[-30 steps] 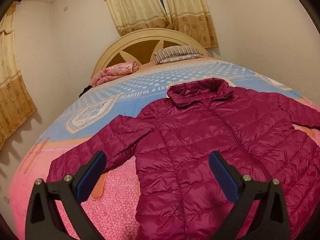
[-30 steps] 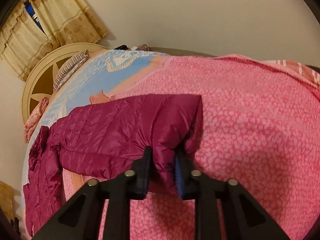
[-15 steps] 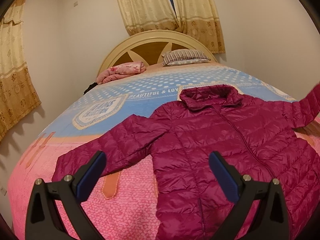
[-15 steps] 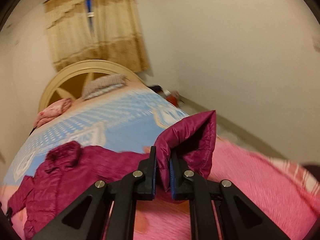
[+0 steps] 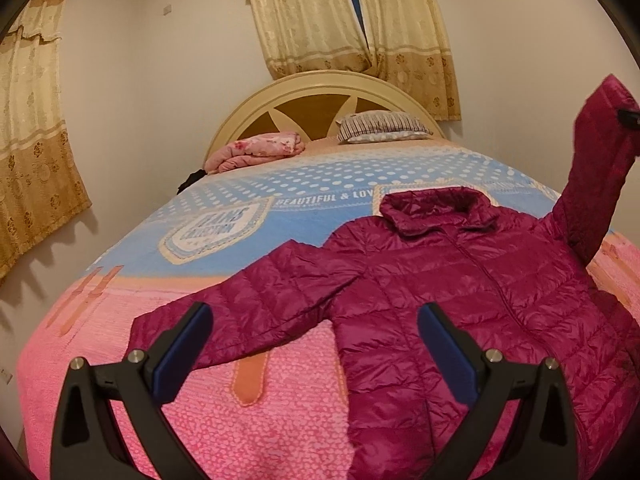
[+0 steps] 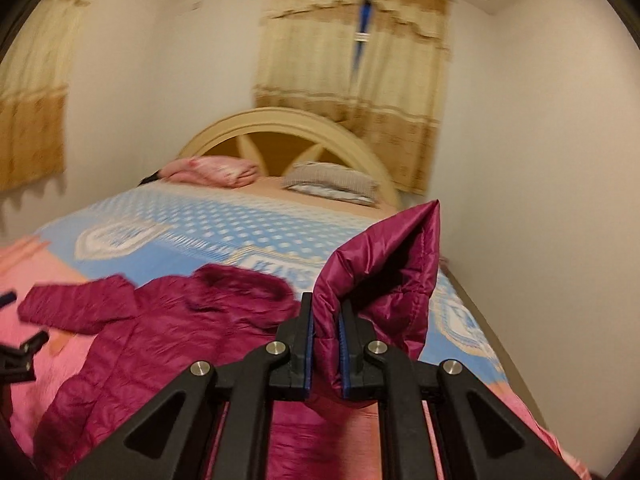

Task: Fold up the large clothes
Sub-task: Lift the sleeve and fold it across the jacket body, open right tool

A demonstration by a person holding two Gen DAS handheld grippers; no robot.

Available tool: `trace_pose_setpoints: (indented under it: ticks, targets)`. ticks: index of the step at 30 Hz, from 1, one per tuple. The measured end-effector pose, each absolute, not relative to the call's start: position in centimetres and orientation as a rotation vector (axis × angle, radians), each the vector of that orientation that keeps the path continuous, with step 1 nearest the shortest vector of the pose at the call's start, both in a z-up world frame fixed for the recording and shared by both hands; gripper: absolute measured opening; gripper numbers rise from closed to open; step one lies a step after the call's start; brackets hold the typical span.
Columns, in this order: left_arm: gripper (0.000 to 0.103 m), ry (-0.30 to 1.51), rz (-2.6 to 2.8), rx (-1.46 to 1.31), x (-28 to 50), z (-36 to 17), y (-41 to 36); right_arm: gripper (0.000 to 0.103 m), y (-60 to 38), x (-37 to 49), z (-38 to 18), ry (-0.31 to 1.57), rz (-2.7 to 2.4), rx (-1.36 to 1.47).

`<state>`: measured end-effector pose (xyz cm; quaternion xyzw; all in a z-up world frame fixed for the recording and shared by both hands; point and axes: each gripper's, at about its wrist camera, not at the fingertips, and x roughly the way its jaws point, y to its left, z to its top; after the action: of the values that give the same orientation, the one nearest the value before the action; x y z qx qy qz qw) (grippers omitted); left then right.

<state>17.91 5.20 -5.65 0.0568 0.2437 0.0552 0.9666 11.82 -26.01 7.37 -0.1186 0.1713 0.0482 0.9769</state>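
Right gripper (image 6: pixel 325 344) up close: jaws clamped on the cuff of the jacket's sleeve (image 6: pixel 384 280), which stands up out of them, lifted clear of the bed (image 6: pixel 192 216). From the left wrist view that raised sleeve climbs at the far right edge, pulling up from the shoulder. Left gripper (image 5: pixel 316 352) hovers low at the foot end, jaws wide apart and holding nothing. Beyond both lies the maroon jacket (image 5: pixel 460 288), front up and zipped, collar towards the headboard (image 5: pixel 320 92), hem nearest, long axis running away down the bed. Its other sleeve (image 5: pixel 248 308) sprawls flat just ahead of the left jaws. The lifted sleeve looks set to swing inward across the chest, to my eye.
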Motion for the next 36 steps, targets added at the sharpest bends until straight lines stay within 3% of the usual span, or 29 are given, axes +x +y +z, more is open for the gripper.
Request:
trace_pose_setpoints:
  ticks: [22,24,25,26,28,36]
  targets:
    - [0.103,0.503,0.152,0.138,19.7,-5.8,6.9,0.01,-13.9,17.5,-9.8,0.659,0.331,-0.258]
    - [0.103,0.502,0.149,0.144,19.9,-5.7,6.5,0.015,-13.7,17.7,-10.3,0.674,0.344,-0.241]
    - [0.103,0.501,0.147,0.147,20.0,-5.6,6.4,0.025,-13.5,17.5,-10.4,0.67,0.354,-0.246]
    - [0.103,0.5,0.144,0.149,20.1,-5.5,6.2,0.041,-13.2,17.2,-10.4,0.664,0.366,-0.257]
    - [0.103,0.495,0.139,0.151,20.2,-5.2,5.8,0.06,-12.5,16.6,-10.4,0.652,0.405,-0.263]
    - [0.103,0.461,0.116,0.155,21.1,-3.8,3.7,0.063,-12.5,13.1,-8.9,0.623,0.525,-0.281]
